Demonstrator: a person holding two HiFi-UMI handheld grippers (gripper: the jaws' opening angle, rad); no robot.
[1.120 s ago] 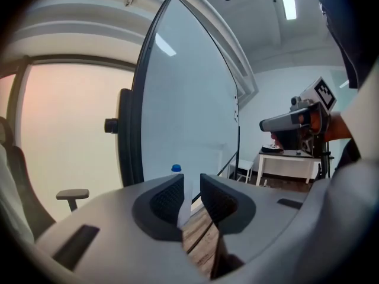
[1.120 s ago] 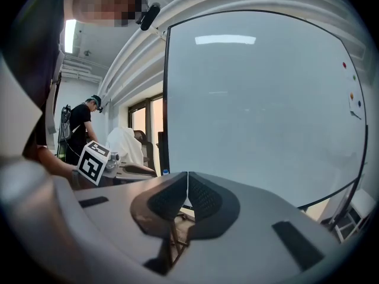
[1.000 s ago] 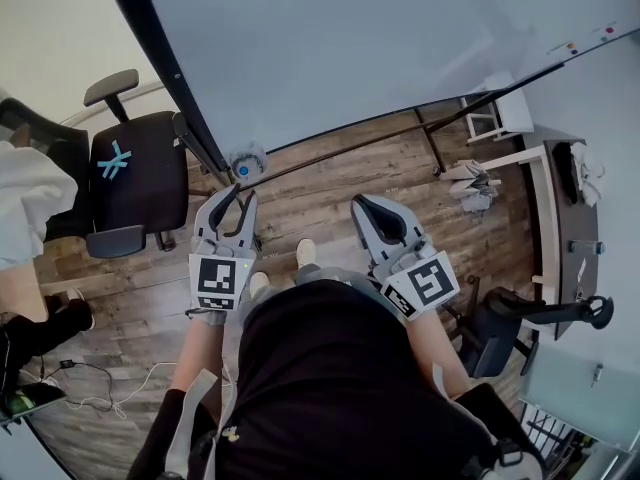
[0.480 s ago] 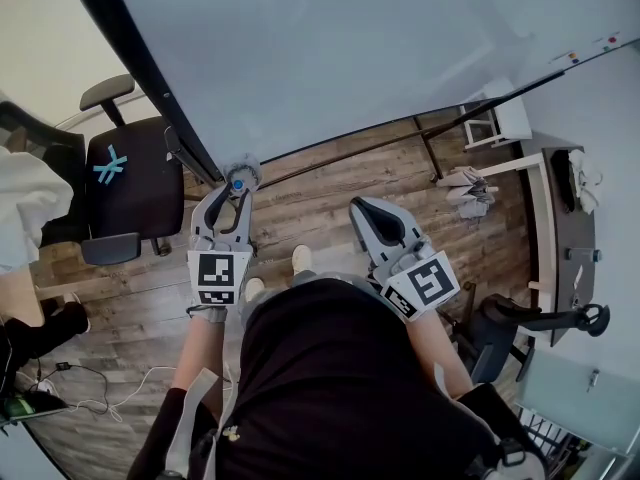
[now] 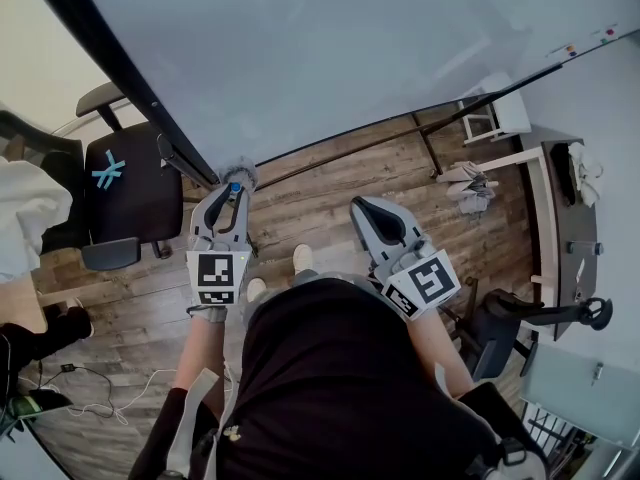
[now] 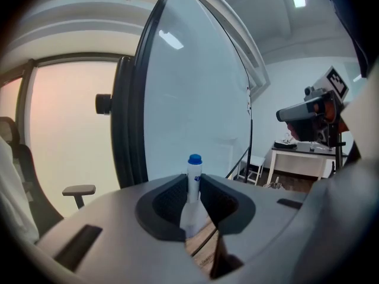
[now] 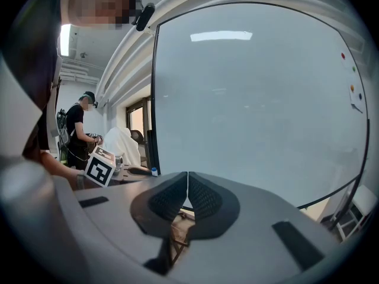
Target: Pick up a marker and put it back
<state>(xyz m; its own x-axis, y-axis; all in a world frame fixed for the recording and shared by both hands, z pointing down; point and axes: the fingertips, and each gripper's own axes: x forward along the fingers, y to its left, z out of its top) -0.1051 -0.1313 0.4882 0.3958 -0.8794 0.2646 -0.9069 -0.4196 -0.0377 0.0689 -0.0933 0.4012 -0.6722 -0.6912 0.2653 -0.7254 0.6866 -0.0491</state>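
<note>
A white marker with a blue cap (image 6: 193,169) stands upright between the pads of my left gripper (image 6: 190,183), beside the dark frame of the big whiteboard (image 6: 189,93). The jaws have just been closing and the pads now press on the marker's barrel from both sides. From above, the marker (image 5: 235,186) shows as a blue dot at the tips of the left gripper (image 5: 236,192), at the whiteboard's (image 5: 350,48) lower left corner. My right gripper (image 5: 368,208) hangs over the wood floor, shut with nothing in it (image 7: 188,176).
A black office chair (image 5: 125,183) stands left of the whiteboard, with a person in white (image 5: 25,208) beyond it. The board's floor bar (image 5: 400,133) runs right toward a white stool (image 5: 500,113) and a desk (image 5: 565,218).
My left gripper has moved forward to the whiteboard's corner, taken the marker between its jaws, and narrowed them onto it. The right gripper has stayed where it was.
</note>
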